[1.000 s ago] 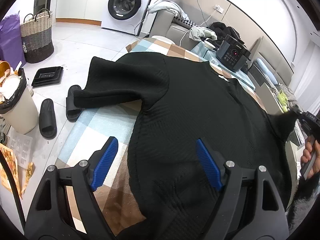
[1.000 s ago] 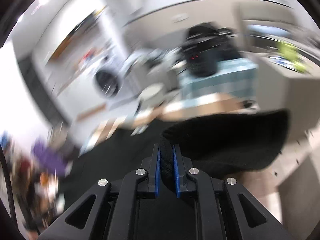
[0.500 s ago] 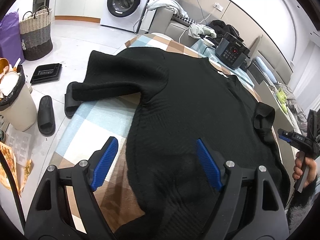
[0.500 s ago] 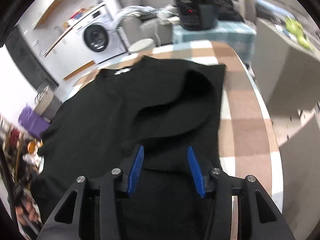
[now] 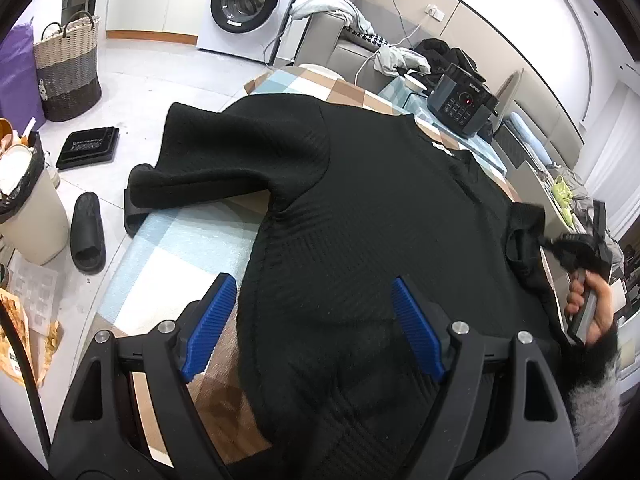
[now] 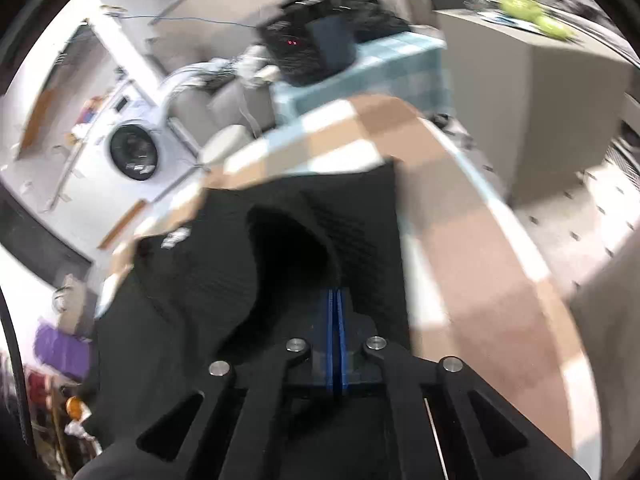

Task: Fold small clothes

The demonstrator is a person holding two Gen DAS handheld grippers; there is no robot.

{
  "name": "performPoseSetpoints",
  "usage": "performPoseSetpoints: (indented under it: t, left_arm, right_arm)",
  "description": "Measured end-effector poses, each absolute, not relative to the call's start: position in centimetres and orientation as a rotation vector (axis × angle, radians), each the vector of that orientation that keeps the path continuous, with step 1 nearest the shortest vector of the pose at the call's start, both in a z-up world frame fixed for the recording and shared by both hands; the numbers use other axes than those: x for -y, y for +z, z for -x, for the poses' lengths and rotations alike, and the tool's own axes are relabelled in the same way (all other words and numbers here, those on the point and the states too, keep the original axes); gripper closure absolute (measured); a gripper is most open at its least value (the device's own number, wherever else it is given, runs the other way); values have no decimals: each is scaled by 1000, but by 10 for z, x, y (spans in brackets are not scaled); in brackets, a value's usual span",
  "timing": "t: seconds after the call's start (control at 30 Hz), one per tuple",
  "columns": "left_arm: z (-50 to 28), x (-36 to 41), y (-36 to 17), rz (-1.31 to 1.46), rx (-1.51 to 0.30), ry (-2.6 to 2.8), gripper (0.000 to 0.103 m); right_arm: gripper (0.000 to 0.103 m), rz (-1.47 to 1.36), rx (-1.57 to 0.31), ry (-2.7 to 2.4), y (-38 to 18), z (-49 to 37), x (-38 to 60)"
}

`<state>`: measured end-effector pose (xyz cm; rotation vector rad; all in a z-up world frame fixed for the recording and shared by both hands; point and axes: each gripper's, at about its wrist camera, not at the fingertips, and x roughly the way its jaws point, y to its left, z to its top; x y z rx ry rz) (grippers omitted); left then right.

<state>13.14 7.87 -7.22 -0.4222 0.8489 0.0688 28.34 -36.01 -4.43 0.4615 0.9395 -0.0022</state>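
While the black sweater (image 5: 372, 216) lies spread over the checkered table (image 5: 192, 248), right gripper (image 6: 335, 308) is clamped on its folded sleeve; left gripper (image 5: 316, 320) hovers wide above the hem.

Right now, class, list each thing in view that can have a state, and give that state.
Left gripper: open, over the hem.
Right gripper: shut on the right sleeve.
Black sweater: spread on the table, right sleeve folded inward, left sleeve still out.
Washing machine: door closed.
Cooker: red light on.
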Motion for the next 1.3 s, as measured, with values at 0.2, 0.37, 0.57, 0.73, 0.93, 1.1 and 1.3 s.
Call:
performPoseSetpoints:
  t: [0.2,0.37,0.57,0.73,0.93,1.1,1.3]
  left_arm:
    - [-135,-78,-72,417,-846,72,25]
    - [-130,-79,-69,426,-834,64,25]
    - [-124,-81,-67,427,-832,54,25]
    - [-127,-84,-66,438,-831,71,25]
    - [-133,-105,-72,500,-839,137,25]
    - [-132,-139,-83,585,-834,218,25]
    - [-144,-180,-94,731,-824,264,25]
  right_arm:
    - [87,-417,-852,322,1,-299,309]
    - [78,-301,-897,180,3,-276,316]
    - [58,-285,-1046,46,-34,-214,355]
    - [58,-158,-1097,58,-60,-185,355]
    - [92,-56,-1096,9,-71,-178,350]
    - [92,-54,-1101,-46,-70,-171,362]
    - [72,-161,-1022,35,-44,-148,358]
